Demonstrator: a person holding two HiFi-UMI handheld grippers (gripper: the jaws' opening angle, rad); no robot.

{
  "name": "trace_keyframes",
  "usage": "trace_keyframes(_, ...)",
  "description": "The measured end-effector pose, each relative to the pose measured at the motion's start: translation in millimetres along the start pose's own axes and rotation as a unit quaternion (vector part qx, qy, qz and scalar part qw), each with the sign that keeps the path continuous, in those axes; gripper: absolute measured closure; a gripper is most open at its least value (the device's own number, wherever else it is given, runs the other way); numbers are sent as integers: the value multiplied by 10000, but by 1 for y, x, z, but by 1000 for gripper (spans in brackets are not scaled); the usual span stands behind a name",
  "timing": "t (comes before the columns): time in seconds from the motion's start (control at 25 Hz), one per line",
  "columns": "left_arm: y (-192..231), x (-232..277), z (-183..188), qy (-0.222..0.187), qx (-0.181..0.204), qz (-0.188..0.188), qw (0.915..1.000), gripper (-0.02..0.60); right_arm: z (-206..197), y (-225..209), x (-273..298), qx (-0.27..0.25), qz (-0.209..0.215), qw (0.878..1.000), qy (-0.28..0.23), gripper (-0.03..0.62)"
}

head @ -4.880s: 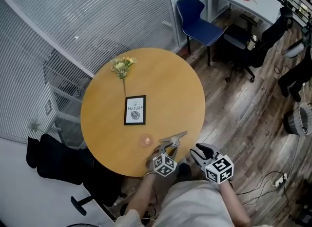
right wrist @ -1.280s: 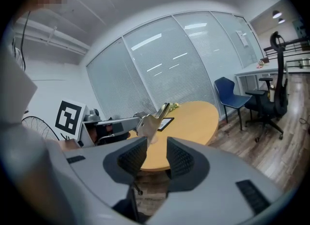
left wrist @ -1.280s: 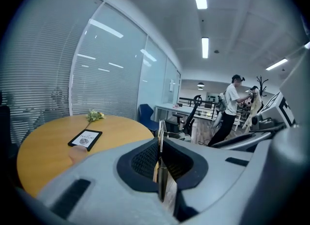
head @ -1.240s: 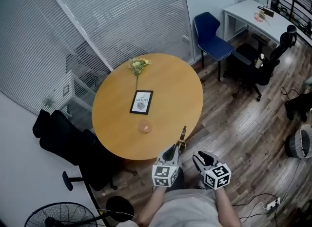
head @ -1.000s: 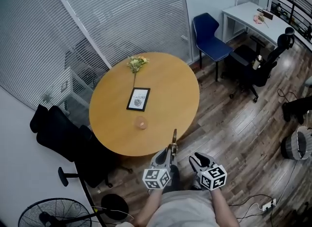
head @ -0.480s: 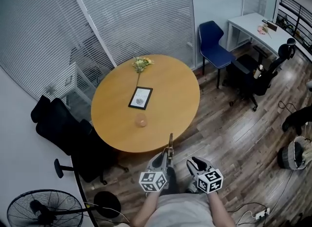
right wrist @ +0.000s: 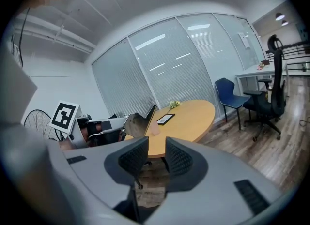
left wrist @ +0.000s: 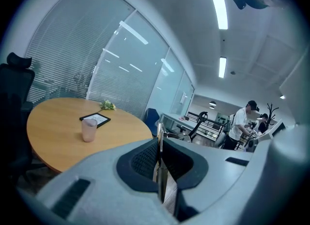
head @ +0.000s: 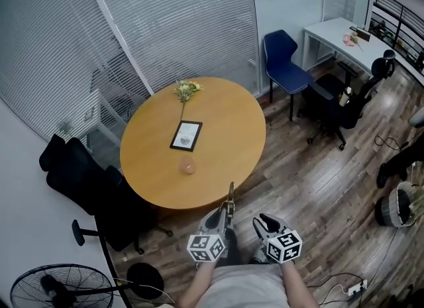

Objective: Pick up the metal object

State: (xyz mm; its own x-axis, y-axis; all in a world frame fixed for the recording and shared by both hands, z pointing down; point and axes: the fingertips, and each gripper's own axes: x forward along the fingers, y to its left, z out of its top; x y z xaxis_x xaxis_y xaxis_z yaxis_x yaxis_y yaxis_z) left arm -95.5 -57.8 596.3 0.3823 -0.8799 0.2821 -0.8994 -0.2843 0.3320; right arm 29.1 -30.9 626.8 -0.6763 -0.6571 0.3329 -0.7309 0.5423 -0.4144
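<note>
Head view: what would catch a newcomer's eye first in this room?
The round wooden table fills the middle, with a pink cup, a framed card and a flower sprig on it. Just below its near edge, the left gripper is shut on a thin metal object pointing up. The right gripper beside it is closing, with nothing between its jaws.

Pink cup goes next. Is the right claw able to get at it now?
Probably not: the right claw, empty with jaws closing, hangs over the floor short of the table, and the cup stands well in from the edge. Nothing blocks it.
</note>
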Motion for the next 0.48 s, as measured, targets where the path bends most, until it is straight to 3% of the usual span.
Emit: trace_keyframes(0.48, -6, 12, -6, 60, -69, 125, 9999, 558, 3, -22, -8, 62, -88, 9999, -38, 545)
